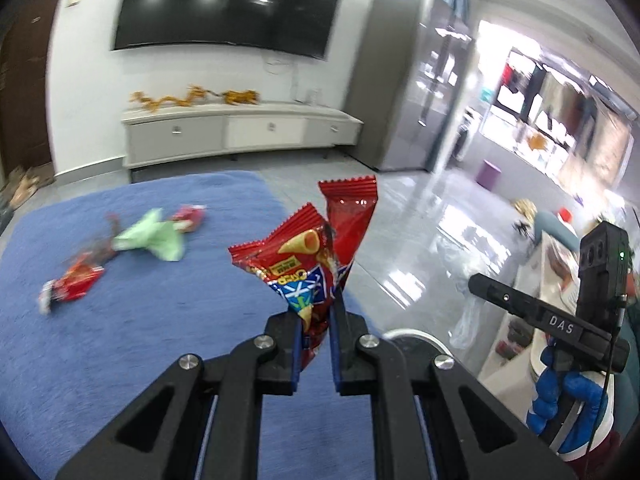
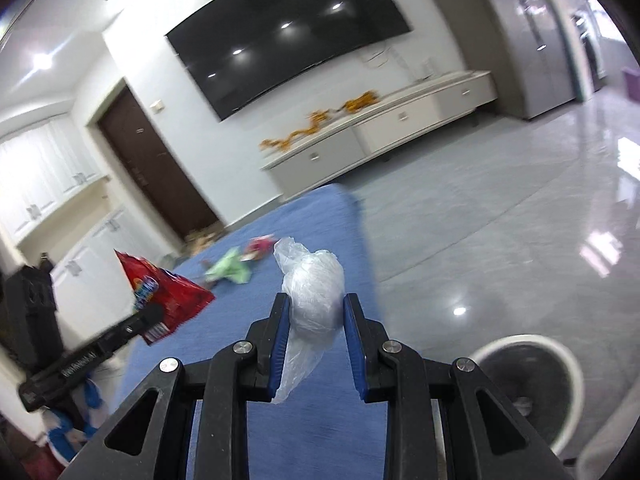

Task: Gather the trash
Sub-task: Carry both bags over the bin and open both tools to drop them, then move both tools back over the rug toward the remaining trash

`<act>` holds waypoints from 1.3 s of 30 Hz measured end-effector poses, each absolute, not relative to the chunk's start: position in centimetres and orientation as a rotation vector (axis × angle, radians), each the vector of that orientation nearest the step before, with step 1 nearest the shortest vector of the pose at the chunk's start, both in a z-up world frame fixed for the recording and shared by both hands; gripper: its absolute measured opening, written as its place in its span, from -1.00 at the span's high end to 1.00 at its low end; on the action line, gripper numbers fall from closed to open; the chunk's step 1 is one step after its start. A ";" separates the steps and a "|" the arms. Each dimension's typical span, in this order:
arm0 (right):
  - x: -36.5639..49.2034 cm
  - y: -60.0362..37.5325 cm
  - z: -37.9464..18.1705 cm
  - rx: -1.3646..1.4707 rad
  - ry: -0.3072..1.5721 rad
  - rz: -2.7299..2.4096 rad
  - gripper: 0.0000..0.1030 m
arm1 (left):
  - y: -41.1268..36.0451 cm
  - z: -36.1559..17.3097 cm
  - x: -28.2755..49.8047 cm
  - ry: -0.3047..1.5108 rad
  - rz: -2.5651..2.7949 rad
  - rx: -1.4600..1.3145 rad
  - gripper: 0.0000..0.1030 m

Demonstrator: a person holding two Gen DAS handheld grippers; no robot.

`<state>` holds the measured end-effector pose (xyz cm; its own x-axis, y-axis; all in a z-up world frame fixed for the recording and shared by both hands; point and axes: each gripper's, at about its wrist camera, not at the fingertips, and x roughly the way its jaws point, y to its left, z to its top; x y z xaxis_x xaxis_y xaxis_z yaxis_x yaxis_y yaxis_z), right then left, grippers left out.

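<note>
Left tongs (image 1: 316, 312) pinch a red snack bag (image 1: 316, 256); "DAS" reads on the right handle (image 1: 560, 326). More wrappers (image 1: 120, 248) litter the blue bench (image 1: 120, 340). Right tongs (image 2: 316, 312) clamp a clear plastic wad (image 2: 314, 284) above the bench's edge, bin (image 2: 532, 384) below on glossy tiles.

The left tool (image 1: 316, 320) covers the lower end of the red snack bag (image 1: 316, 248). On the blue tabletop (image 1: 140, 320), motion blur smears the red wrapper (image 1: 72, 280), green wrapper (image 1: 154, 238) and pink packet (image 2: 260, 246) — no print is legible. The white bin (image 2: 560, 364) is cut off behind the right tool (image 2: 314, 320); its contents are unclear.
</note>
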<state>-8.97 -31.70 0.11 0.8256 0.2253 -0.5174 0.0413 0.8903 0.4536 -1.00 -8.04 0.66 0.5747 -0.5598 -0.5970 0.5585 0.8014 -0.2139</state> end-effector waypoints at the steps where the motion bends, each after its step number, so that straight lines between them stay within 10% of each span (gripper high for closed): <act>1: -9.7 -32.5 -0.1 0.457 0.593 0.064 0.51 | -9.3 0.4 -1.1 0.712 -0.677 0.009 0.80; 31: -15.8 -47.4 -14.2 0.621 0.853 -0.377 0.39 | -34.8 -12.1 -2.6 1.065 -0.955 0.311 0.72; 36: -15.9 -47.9 -14.4 0.613 0.867 -0.392 0.15 | -35.4 -12.3 -2.7 1.079 -0.950 0.298 0.11; 39: -16.0 -47.8 -14.3 0.611 0.869 -0.395 0.12 | -35.2 -12.2 -2.5 1.081 -0.942 0.293 0.10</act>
